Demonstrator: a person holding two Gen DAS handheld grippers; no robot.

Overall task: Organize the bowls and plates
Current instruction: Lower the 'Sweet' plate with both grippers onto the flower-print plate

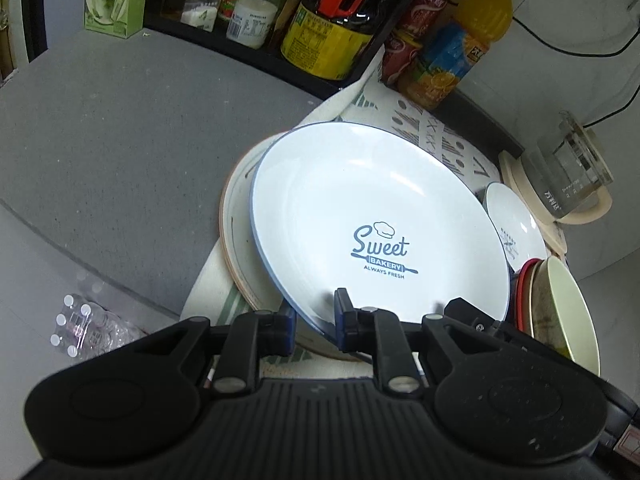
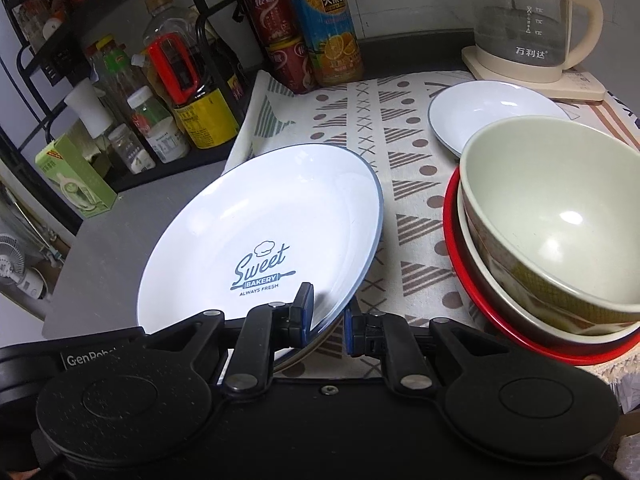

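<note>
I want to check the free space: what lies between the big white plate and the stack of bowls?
Only bare patterned cloth lies between the big white plate and the stack of bowls; the right wrist view shows this.

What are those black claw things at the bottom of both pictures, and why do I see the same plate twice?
Those claws are two grabbers that a person holds, one in each hand. Each has a camera looking along its fingers, so you get one picture from each hand. The left gripper and the right gripper both pinch the near rim of the same white Sweet Bakery plate, tilted above a bigger plate. On the patterned cloth sit a small white plate and a stack of bowls. Behind stand a glass kettle and an orange juice bottle.
</note>
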